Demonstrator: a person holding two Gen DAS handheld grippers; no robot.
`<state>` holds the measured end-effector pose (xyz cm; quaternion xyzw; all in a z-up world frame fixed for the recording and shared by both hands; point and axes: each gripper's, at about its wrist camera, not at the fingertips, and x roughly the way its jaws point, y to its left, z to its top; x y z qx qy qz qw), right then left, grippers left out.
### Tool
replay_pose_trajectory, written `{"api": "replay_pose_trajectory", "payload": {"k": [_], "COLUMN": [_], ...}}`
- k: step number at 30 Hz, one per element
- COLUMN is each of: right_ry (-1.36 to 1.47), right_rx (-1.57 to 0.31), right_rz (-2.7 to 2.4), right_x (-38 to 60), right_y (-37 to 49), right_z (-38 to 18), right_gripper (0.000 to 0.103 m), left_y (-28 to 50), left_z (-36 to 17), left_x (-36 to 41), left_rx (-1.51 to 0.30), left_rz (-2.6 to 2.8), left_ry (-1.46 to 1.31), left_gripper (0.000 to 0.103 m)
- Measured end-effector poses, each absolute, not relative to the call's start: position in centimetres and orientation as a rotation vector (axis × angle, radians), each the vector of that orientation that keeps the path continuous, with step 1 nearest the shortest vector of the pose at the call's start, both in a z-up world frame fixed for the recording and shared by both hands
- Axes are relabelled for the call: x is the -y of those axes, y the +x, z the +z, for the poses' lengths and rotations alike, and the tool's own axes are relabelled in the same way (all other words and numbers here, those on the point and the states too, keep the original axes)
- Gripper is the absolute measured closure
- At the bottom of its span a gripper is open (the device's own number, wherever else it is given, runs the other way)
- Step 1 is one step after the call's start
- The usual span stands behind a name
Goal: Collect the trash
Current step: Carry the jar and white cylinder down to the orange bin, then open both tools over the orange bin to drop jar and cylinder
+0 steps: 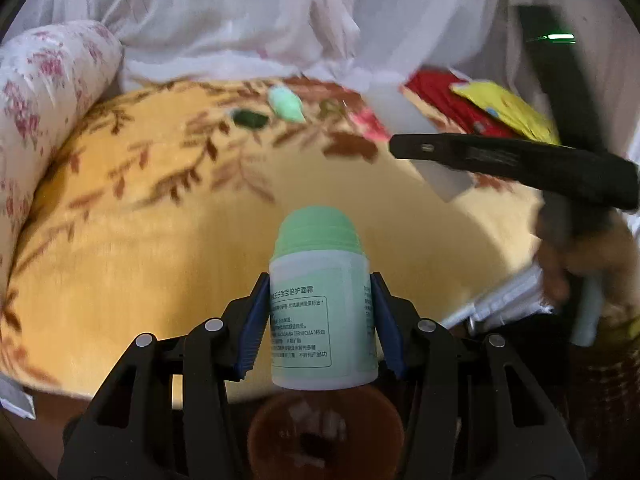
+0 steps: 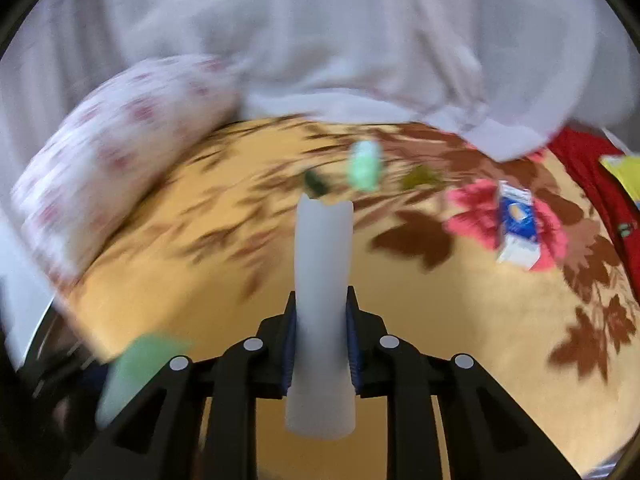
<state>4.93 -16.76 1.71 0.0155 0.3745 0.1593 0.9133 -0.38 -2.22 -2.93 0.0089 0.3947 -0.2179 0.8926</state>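
Note:
My left gripper is shut on a white bottle with a green cap and holds it upright above a brown bin. My right gripper is shut on a pale white tube; that tube also shows blurred in the left wrist view, with the right gripper's black body beside it. On the yellow leaf-patterned blanket lie a light green wrapper, a small dark green piece and a blue and white carton.
A floral pillow lies at the left, white netting hangs behind. Red cloth and a yellow packet lie at the right. The blanket's front edge is near the bin.

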Motion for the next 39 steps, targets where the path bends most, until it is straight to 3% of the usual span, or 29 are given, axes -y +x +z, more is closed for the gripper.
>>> {"api": "replay_pose_trajectory", "payload": {"k": [11, 24, 27, 29, 30, 33, 39], "right_ry": [0.079, 0.041, 0.041, 0.044, 0.049, 0.077, 0.114], "right_rx": [-1.057, -1.156, -1.181, -1.199, -1.200, -1.197, -1.155], "right_rz": [0.509, 0.552, 0.547, 0.532, 0.517, 0.490, 0.450], "right_x": [14.2, 11.9, 11.7, 11.9, 12.1, 13.0, 14.4], "right_y": [-7.0, -9.4, -9.4, -9.3, -9.3, -8.8, -8.0], "right_z": [-6.8, -9.9, -10.6, -11.0, -11.1, -11.0, -10.1], "right_gripper": [0.080, 0.076, 0.070, 0.043, 0.039, 0.037, 0.034], "left_y": [-8.2, -10.3, -10.4, -10.4, -10.4, -10.2, -9.4], "left_z": [-9.3, -10.6, -10.8, -10.9, -11.0, -10.7, -8.4], "left_x": [0.2, -0.2, -0.6, -0.8, -1.0, -1.0, -1.1], "left_rx": [-1.088, -1.126, -1.137, -1.153, -1.165, -1.176, -1.101], "left_rz": [-0.498, -0.502, -0.495, -0.487, -0.476, -0.438, -0.424], "left_ry": [0.088, 0.060, 0.050, 0.051, 0.056, 0.089, 0.091], "left_gripper": [0.055, 0.055, 0.054, 0.054, 0.052, 0.037, 0.030]}}
